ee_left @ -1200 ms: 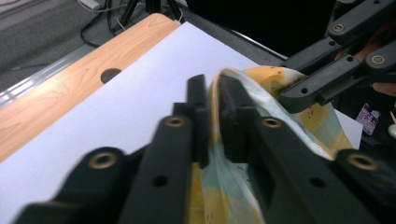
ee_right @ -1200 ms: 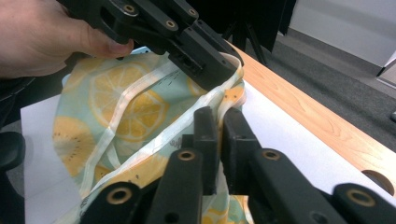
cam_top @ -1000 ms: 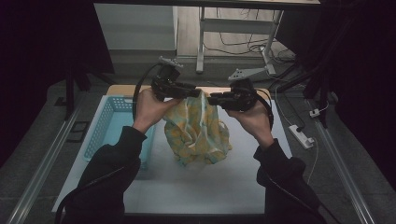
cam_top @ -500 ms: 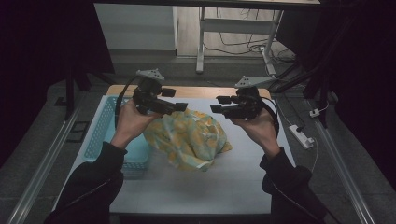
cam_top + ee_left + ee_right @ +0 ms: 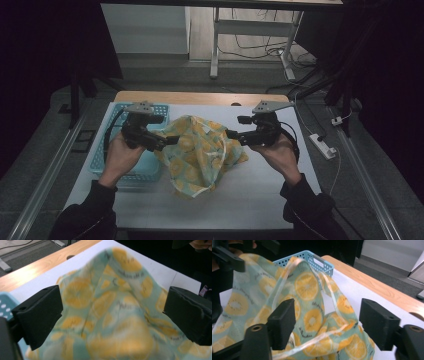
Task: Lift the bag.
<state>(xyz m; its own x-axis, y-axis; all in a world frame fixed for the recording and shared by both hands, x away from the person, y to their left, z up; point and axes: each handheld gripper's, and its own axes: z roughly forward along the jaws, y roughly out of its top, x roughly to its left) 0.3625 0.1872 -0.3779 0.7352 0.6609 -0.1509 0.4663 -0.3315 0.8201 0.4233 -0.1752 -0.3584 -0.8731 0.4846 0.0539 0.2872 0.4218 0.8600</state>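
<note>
Two tools meet over one crumpled cloth (image 5: 202,152), a pale green fabric printed with orange and lemon slices, heaped at the middle of the white tabletop (image 5: 260,200). In the high view the left tool (image 5: 167,141) points right at the cloth's left edge and the right tool (image 5: 231,134) points left at its upper right edge; from that height the tips merge with the folds, so contact there is hard to judge. In the left gripper view its two black jaws stand wide apart with the cloth (image 5: 112,312) filling the gap, but the fabric is blurred and its print cannot be read, and the lower part is cut off by the frame. In the right gripper view the jaws are likewise spread wide, nothing pinched between them, and the cloth (image 5: 312,312) lies beyond and below them with a pale translucent strap (image 5: 329,297) looping across it; the small lettering on the print is too fine to read. The other tool (image 5: 225,267) is dark and cut off at the upper left of that view.

Beside the cloth on its left sits a light blue perforated basket (image 5: 116,167); the left hand (image 5: 120,155) and the cloth cover much of it, so whatever it may hold cannot be made out. In the right gripper view its rim (image 5: 317,261) peeks above the fabric
</note>
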